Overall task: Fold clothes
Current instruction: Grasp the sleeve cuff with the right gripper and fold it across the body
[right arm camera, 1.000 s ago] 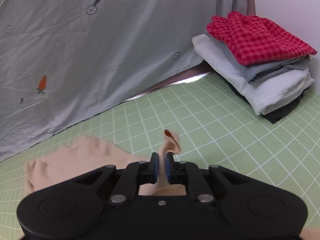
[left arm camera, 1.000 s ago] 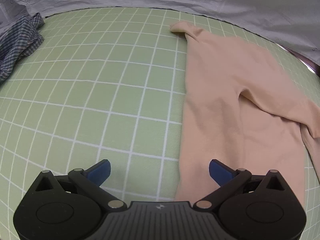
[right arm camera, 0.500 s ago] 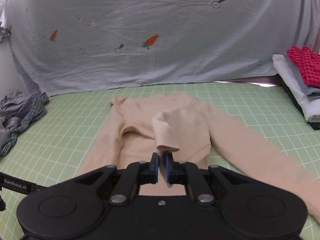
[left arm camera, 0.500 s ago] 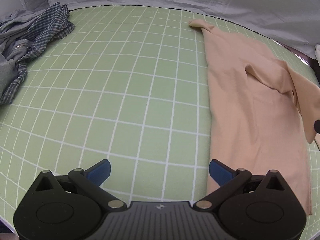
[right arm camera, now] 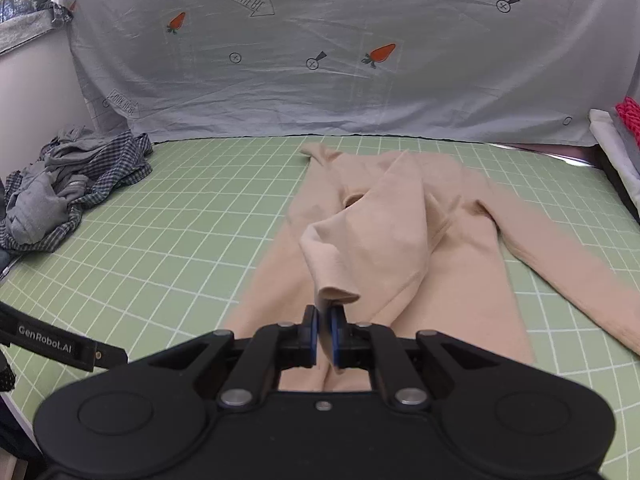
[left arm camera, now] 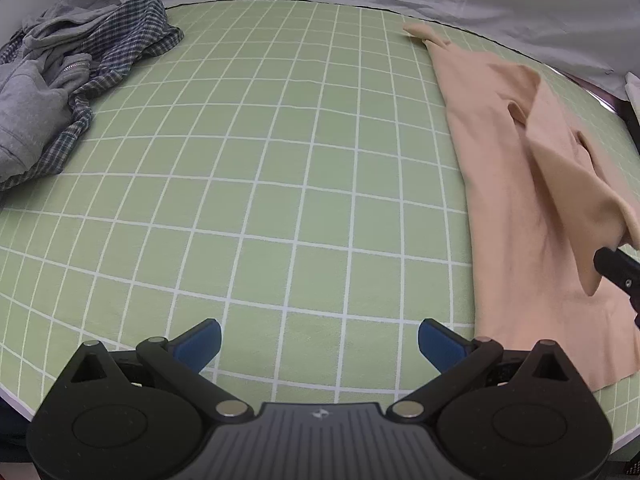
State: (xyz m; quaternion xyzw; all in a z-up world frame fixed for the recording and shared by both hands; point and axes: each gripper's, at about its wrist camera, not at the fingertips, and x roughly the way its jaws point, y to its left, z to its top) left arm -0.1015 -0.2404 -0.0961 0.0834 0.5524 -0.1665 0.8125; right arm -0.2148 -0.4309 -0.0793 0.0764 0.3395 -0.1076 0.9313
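crumpled clothes (right arm camera: pixel 72 188) lie far left of the peach sweater (right arm camera: pixel 400 240).

One peach sweater (right arm camera: pixel 404 240), one crumpled clothes heap (right arm camera: pixel 68 196), two grippers.

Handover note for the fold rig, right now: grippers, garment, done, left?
Right gripper: shut on the cuff of one sleeve of the beige top, which it holds folded in over the body.
Left gripper: open, holds nothing, above bare green mat beside the top's left edge.
The beige top lies spread on the mat. Its other sleeve lies stretched out to the right.
Done: one sleeve brought across.
Left: lay that sleeve down, fold the other in, fold the body, probably add it to the folded stack at far right. Crumpled pile at left is unfolded.
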